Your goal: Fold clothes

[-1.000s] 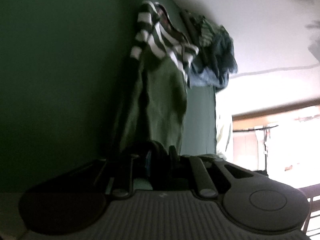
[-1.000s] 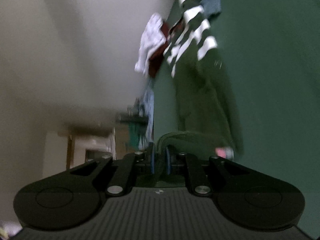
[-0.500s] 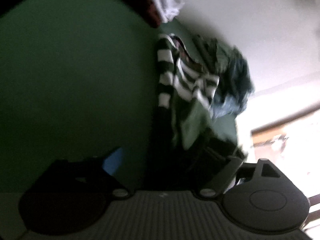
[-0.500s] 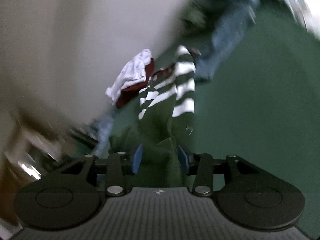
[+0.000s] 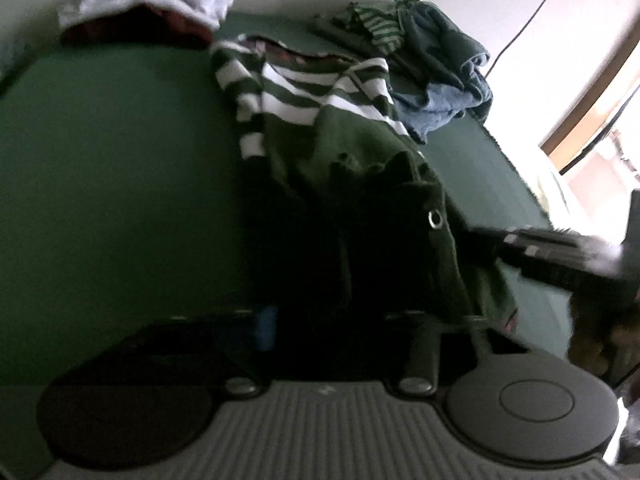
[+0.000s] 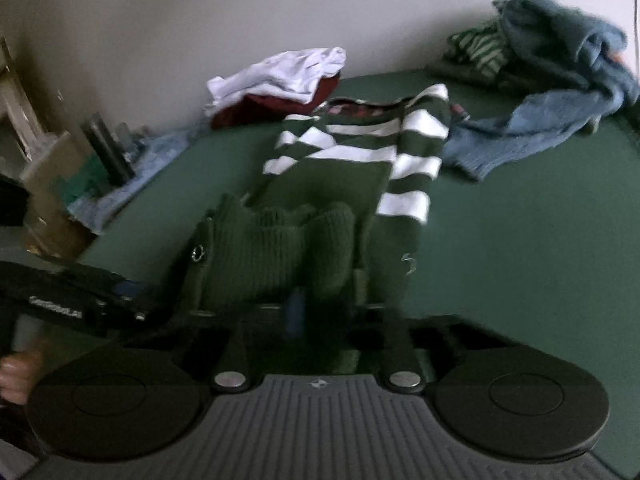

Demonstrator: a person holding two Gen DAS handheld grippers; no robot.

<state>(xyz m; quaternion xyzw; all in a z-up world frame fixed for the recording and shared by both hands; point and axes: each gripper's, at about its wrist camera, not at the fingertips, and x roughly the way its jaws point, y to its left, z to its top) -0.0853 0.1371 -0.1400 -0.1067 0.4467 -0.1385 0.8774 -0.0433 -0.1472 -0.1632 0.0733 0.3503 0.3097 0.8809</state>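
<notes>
Just in front of the right gripper (image 6: 320, 300), the sweater's (image 6: 340, 168) ribbed green hem sits bunched between its closing jaws. The left gripper (image 5: 340, 320), also closing, has hem cloth between its jaws. From the hem, the sweater runs away lengthwise across the green table (image 6: 520, 240) to its striped shoulders.

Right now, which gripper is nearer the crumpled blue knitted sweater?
Right. The right gripper, closing on the hem of the green striped sweater, has the blue sweater ahead to its right; the left gripper, closing at that hem, lies farther left.
</notes>
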